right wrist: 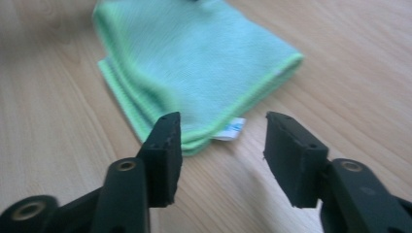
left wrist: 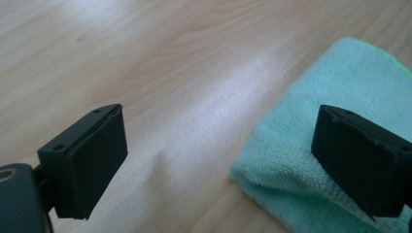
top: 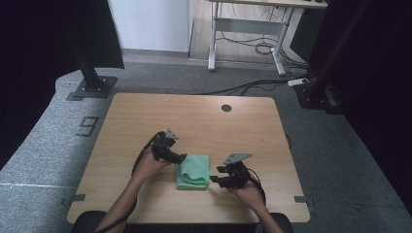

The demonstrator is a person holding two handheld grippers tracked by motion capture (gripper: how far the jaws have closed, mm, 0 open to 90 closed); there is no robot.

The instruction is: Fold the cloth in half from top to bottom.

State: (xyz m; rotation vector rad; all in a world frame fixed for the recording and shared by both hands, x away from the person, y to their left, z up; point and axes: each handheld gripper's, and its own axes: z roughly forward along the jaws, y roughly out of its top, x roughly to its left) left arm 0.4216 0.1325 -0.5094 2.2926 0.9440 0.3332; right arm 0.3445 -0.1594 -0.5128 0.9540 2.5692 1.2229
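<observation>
— From up high, what do you see?

— A folded mint-green microfibre cloth (top: 193,171) lies on the pale wooden counter (top: 194,116), near its front edge. The left gripper (top: 180,158) sits just at the cloth's upper left corner, the right gripper (top: 214,178) just beside its right edge. From there I can't tell how wide either one stands.

— And the left gripper view?

— Its jaws stand wide apart with nothing between them but bare counter (left wrist: 160,63). The cloth (left wrist: 316,150) lies to the right; one pad covers part of it, and the picture's edge cuts off the rest.

— The right gripper view?

— Jaws parted, empty. The cloth (right wrist: 194,58) lies just ahead, stacked edges and a small white label (right wrist: 231,129) facing the pads. It's blurred, so I can't count the layers.

— How will it handle?

— Soft, light and limp, I'd say. It'll sag and unfold if pinched by one layer. Better to take the whole stack at a corner or hemmed edge.
</observation>
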